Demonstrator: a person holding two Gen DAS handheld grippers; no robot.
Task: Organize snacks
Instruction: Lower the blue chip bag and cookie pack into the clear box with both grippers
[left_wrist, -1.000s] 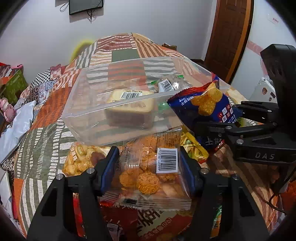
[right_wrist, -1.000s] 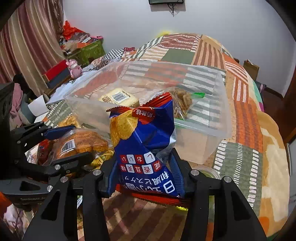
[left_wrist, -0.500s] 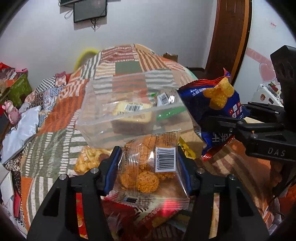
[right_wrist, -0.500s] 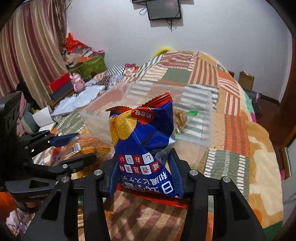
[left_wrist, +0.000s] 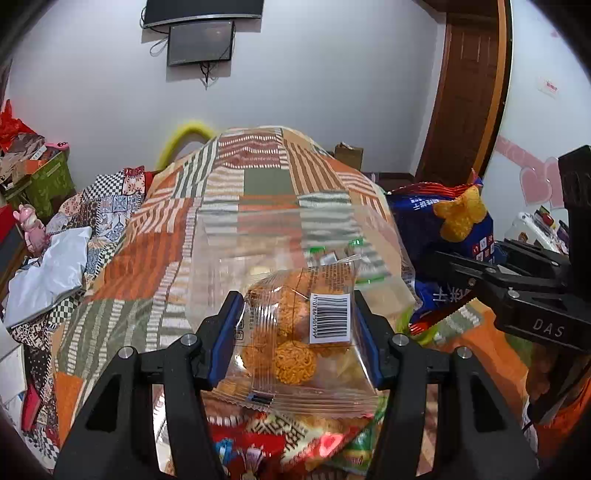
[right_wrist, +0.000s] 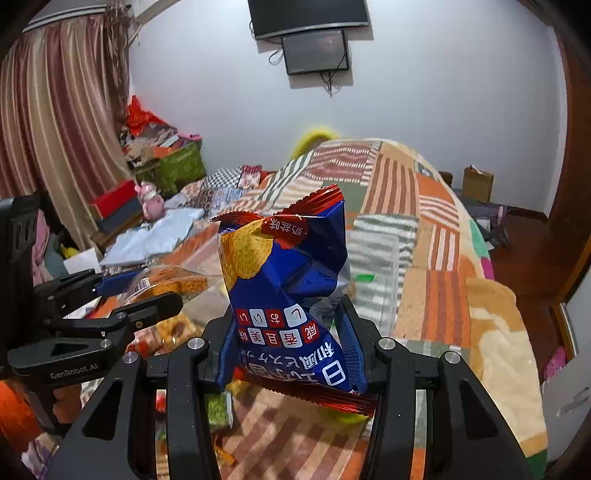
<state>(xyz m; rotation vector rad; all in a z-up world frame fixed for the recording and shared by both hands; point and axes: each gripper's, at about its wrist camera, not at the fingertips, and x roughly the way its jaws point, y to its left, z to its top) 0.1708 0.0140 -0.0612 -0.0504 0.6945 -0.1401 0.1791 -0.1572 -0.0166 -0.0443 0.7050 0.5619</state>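
My left gripper (left_wrist: 295, 332) is shut on a clear packet of orange noodle balls (left_wrist: 301, 339) with a barcode, held above the bed. My right gripper (right_wrist: 286, 339) is shut on a blue snack bag (right_wrist: 288, 291) with red crimped ends, held upright. The bag also shows at the right of the left wrist view (left_wrist: 443, 240); the noodle packet shows in the right wrist view (right_wrist: 166, 282). A clear plastic bin (left_wrist: 295, 236) lies on the patchwork quilt beyond and below both packets, with a few packets inside.
Loose snack packets (left_wrist: 295, 439) lie on the quilt (left_wrist: 258, 177) under the left gripper. Boxes and a pink toy (right_wrist: 147, 199) crowd the left side. A wooden door (left_wrist: 469, 92) stands right. A screen (right_wrist: 314, 51) hangs on the wall.
Both grippers have risen with their packets. The bin and the loose snacks now sit lower and farther away in both views.
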